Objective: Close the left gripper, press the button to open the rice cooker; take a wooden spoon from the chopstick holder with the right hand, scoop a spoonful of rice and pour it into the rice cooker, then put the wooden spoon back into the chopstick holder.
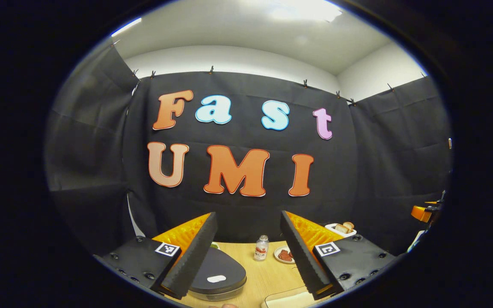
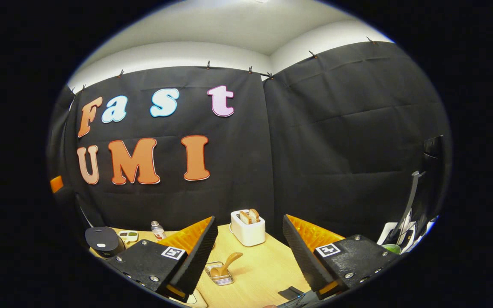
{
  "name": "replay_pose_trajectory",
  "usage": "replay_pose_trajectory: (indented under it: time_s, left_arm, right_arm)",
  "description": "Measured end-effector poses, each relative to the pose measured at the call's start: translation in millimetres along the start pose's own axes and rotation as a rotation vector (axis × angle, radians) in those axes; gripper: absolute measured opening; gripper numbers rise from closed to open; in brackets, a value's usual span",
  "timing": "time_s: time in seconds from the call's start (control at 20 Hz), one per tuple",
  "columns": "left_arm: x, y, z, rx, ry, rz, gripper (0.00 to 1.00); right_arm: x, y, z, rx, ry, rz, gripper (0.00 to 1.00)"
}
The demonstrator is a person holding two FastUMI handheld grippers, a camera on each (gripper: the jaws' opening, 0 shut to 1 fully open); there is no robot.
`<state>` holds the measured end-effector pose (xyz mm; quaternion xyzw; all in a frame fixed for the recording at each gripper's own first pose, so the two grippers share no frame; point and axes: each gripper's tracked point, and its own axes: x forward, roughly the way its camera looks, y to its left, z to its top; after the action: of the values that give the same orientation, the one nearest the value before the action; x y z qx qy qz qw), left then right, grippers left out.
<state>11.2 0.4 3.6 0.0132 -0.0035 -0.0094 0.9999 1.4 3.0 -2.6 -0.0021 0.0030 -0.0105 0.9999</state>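
1. Left gripper view: your left gripper (image 1: 248, 252) hangs above the wooden table (image 1: 268, 273) with its jaws spread wide and nothing between them.
2. The rice cooker (image 1: 218, 273) sits just below and ahead of that gripper, partly behind its left finger; its dark lid is down, and a pale oval button (image 1: 216, 279) shows on top.
3. Farther back on the table you have a small bottle (image 1: 262, 248) and, just beside it, a plate (image 1: 284, 255) with something reddish on it.
4. In the right gripper view, your right gripper (image 2: 250, 256) is also open, fingers well apart and holding nothing.
5. Between those fingers, near the left one, the wooden spoon (image 2: 226, 264) stands tilted in the chopstick holder (image 2: 218, 276).
6. A white toaster (image 2: 248, 229) with bread in its slots stands farther back.
7. From this side the rice cooker is far off to the left, near the table's edge.
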Motion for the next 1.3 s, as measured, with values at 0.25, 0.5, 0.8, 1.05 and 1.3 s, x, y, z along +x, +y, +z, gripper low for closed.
replay_pose_trajectory:
  time_s: [0.25,0.5,0.8,1.05,1.3]
  left_arm:
    - [-1.4,-9.9,9.0,-0.006,-0.035,-0.025,0.99]
    - [-6.7,-0.4,7.7,-0.007,-0.024,0.032,1.00]
    - [-15.6,17.4,9.7,0.030,-0.008,0.083,0.99]
    - [-32.2,44.8,-0.9,0.024,0.004,0.137,0.99]
    - [-44.8,68.8,-14.2,0.049,0.049,0.177,0.55]
  right_arm:
    - [-6.2,5.8,-1.7,-0.007,-0.015,0.026,0.95]
    - [0.7,11.2,-0.1,-0.033,-0.002,0.062,0.95]
    - [9.3,8.7,1.8,-0.020,0.004,0.069,0.95]
    - [16.4,15.6,8.8,-0.019,-0.013,0.072,0.95]
    - [20.9,26.1,12.0,-0.033,-0.033,0.072,0.95]
